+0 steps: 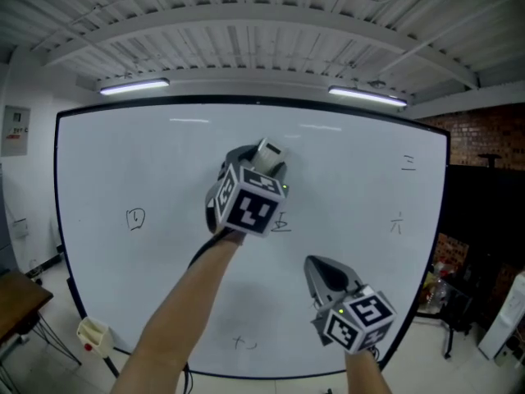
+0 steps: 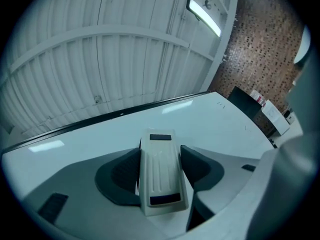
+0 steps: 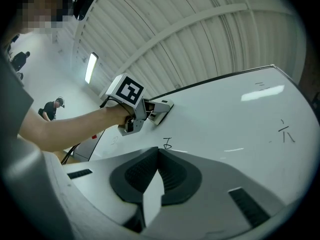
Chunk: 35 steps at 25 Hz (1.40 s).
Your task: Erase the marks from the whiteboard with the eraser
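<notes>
Five marks on that whiteboard [image 1: 164, 162], by my count. Where's the eraser [image 1: 268, 148]?

Up high, about the middle of the board, and it's clamped in my left gripper [image 1: 261, 158]. One jaw sits on each long side of the pale plastic body, with the dark pads pressed against it.

Is it on the surface?

Its face is turned flat to the board and right up at it. From my right gripper's camera it looks to be touching, but I can't swear to that. It sits just above the middle mark [image 1: 281, 224].

And your right gripper [image 1: 324, 271]?

That one is lower and further right, below the middle mark. The jaws are closed together with nothing between them, and it's pointing up at the board.

Where does the rest of the writing sit?

The left mark [image 1: 135, 217] is well out on its own, about level with the middle one. The upper right mark [image 1: 408, 163] and the lower right mark [image 1: 397, 222] are stacked near the right edge. The bottom mark [image 1: 244, 342] is low down near the frame, just right of my left forearm [image 1: 176, 318].
</notes>
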Each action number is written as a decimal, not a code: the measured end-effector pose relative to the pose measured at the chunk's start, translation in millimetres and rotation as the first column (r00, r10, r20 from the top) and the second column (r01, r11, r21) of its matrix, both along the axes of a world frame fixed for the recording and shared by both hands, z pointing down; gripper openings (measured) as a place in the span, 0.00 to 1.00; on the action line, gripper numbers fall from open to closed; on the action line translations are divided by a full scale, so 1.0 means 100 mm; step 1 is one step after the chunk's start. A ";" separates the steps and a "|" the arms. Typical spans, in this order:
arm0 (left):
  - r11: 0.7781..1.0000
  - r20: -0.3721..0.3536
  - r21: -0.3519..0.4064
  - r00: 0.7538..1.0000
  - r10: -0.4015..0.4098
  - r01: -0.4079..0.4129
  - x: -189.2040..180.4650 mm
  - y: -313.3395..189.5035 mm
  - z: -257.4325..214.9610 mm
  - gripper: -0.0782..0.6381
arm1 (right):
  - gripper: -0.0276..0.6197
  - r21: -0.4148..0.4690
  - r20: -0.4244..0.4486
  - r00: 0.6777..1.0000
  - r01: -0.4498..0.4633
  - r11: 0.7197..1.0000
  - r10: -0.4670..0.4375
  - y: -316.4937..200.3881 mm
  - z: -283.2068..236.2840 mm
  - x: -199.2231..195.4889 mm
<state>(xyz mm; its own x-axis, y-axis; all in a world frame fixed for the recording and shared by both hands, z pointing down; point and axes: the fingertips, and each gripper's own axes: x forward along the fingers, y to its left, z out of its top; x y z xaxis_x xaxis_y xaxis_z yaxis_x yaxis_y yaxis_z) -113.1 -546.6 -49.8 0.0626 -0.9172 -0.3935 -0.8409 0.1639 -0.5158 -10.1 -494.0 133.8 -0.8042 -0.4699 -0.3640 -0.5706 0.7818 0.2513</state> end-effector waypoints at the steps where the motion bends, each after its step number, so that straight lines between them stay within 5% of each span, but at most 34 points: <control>1: 1.000 0.010 -0.007 1.000 0.001 -0.001 0.07 -0.03 0.02 0.45 | 0.03 -0.004 0.000 1.000 -0.007 1.000 0.007 0.00 0.01 0.05; 5: 1.000 0.011 -0.005 1.000 0.020 -0.020 0.08 -0.02 0.03 0.45 | 0.03 -0.007 0.000 1.000 -0.005 1.000 0.005 0.00 0.03 0.12; 11: 0.984 -0.066 0.088 0.984 0.163 -0.157 0.07 0.47 0.13 0.46 | 0.03 -0.014 0.014 0.999 0.035 0.999 -0.035 0.09 0.05 0.09; 21: 0.926 -0.185 0.095 0.907 0.377 -0.366 -0.08 1.18 1.04 0.46 | 0.03 -0.032 0.047 0.985 0.169 0.985 -0.168 0.31 0.21 -0.10; 28: 0.908 -0.312 0.013 0.861 0.401 -0.418 -0.24 1.30 1.94 0.46 | 0.03 -0.011 0.033 0.980 0.195 0.981 -0.195 0.47 0.32 -0.27; 35: 0.860 -0.362 -0.028 0.807 0.466 -0.509 -0.28 1.31 2.49 0.46 | 0.03 0.001 -0.004 0.982 0.188 0.982 -0.188 0.59 0.47 -0.42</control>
<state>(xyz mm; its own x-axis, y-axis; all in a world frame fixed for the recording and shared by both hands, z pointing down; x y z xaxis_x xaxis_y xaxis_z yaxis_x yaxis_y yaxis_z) -141.5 -415.4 198.9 0.3998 -0.8413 -0.3639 -0.9163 -0.3572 -0.1810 -52.1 -435.0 181.0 -0.8796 -0.3095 -0.3614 -0.4123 0.8749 0.2541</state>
